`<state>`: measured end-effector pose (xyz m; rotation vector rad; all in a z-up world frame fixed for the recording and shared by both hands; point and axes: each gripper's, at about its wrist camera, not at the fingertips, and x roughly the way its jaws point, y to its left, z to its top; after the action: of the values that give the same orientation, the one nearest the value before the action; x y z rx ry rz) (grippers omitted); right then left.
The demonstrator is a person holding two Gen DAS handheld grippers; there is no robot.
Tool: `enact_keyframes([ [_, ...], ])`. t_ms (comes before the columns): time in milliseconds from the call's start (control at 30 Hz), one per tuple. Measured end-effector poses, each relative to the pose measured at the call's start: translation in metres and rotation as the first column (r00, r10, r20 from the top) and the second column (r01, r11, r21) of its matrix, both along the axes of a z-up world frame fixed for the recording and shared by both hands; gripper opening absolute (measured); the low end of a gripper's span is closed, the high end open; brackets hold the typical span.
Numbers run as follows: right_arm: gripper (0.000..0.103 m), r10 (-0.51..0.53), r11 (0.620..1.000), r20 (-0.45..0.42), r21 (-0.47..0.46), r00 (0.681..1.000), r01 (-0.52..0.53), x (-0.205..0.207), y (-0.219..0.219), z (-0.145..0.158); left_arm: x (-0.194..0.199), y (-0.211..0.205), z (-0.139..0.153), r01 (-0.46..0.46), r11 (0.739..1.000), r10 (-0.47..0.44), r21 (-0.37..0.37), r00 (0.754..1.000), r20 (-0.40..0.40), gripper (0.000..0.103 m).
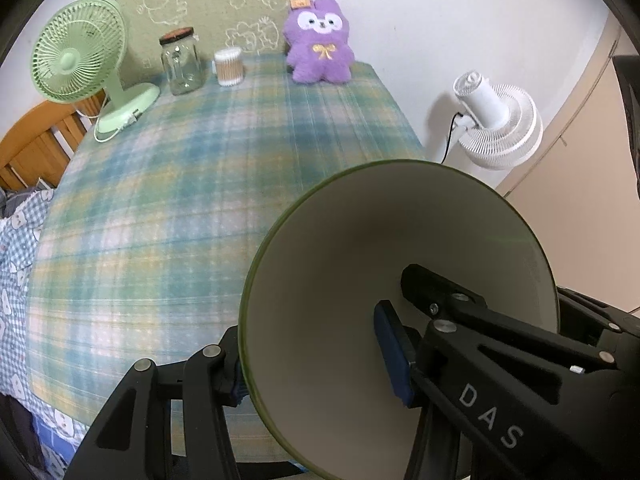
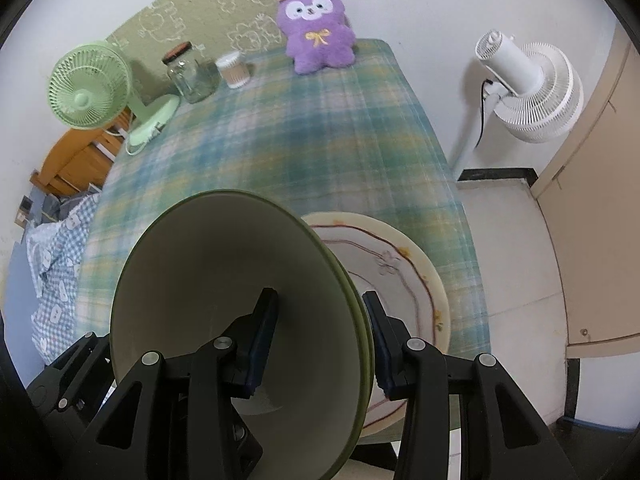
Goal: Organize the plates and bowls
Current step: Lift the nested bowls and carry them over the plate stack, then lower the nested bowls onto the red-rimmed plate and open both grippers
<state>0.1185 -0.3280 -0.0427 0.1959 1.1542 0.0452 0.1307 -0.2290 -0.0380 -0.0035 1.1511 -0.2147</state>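
A green-rimmed bowl with a cream inside [image 1: 360, 264] is held above the plaid table by both grippers. My left gripper [image 1: 312, 368] is shut on the bowl's left rim, one finger inside and one outside. My right gripper [image 2: 320, 340] is shut on the bowl's [image 2: 224, 264] right rim in the same way. The right gripper's finger [image 1: 448, 300] shows inside the bowl in the left wrist view. A cream plate with a brown line and flower pattern [image 2: 404, 276] lies on the table at its near right edge, partly hidden behind the bowl.
At the table's far end stand a green desk fan [image 1: 80, 64], a glass jar [image 1: 182, 62], a cotton swab tub [image 1: 229, 66] and a purple plush [image 1: 318, 42]. A white floor fan [image 2: 528, 84] stands right of the table [image 1: 200, 184]. A checked cloth [image 2: 56, 264] hangs at the left.
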Motion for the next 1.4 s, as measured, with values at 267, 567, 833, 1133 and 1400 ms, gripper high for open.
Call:
enact_keyframes([
  [267,0.046,0.039,0.999,-0.053,0.006,0.998,-0.039,0.009,-0.015,-0.028,0.005,-0.013,-0.025,-0.02,1.0,0.021,0.018,0.998,-0.061,0.053],
  [567,0.046,0.058,0.998,-0.06,0.024,0.997,-0.056,0.021,-0.021,-0.04,0.017,-0.022,-0.032,-0.028,0.998,0.032,0.055,0.997,-0.067,0.053],
  [833,0.048,0.041,0.999,-0.059,0.025,0.997,-0.039,0.027,-0.021,-0.043,0.019,-0.019,-0.034,-0.021,0.999,0.024,0.047,0.998,-0.059,0.054],
  [1133,0.054,0.015,1.0,-0.063,-0.02,0.998,-0.016,0.023,-0.02,-0.043,0.018,-0.018,-0.035,-0.009,0.998,0.013,0.061,0.998,-0.057,0.069],
  [1400,0.069,-0.037,0.999,-0.074,-0.028,0.997,0.035,0.013,-0.028,-0.039,0.015,-0.009,-0.026,-0.004,0.992,0.011,0.127,0.999,-0.05,0.083],
])
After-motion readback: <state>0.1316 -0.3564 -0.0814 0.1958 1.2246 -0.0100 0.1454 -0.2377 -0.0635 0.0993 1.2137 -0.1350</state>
